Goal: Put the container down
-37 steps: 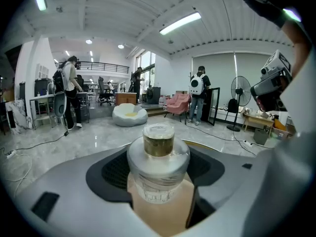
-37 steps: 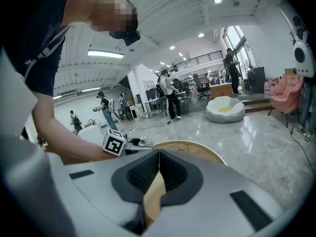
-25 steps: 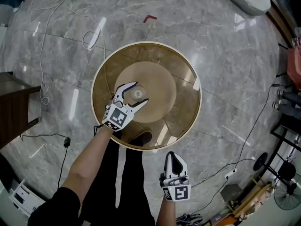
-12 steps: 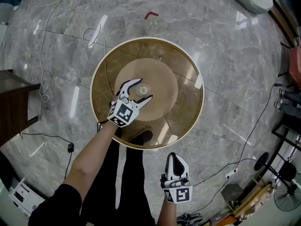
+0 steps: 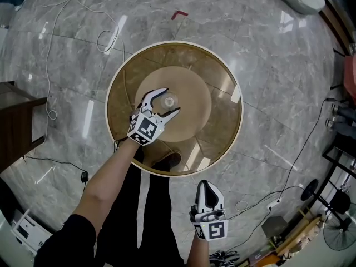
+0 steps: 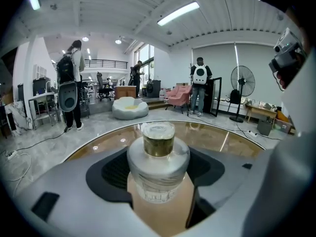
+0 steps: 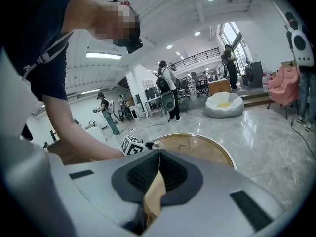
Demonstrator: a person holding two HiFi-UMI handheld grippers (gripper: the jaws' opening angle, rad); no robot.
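Clamping clear round container (image 6: 158,168), left gripper (image 5: 171,100)

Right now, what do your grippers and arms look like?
Both the left gripper and right gripper are pale grey shells with black ribbed pads and a black-and-white marker cube. A dark short sleeve covers the left upper arm.

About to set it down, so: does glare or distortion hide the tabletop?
Head view: light streaks glare on the round brown glass table, its surface readable. Left gripper view: fisheye-curved edges, clear glass container with gold neck sharp.
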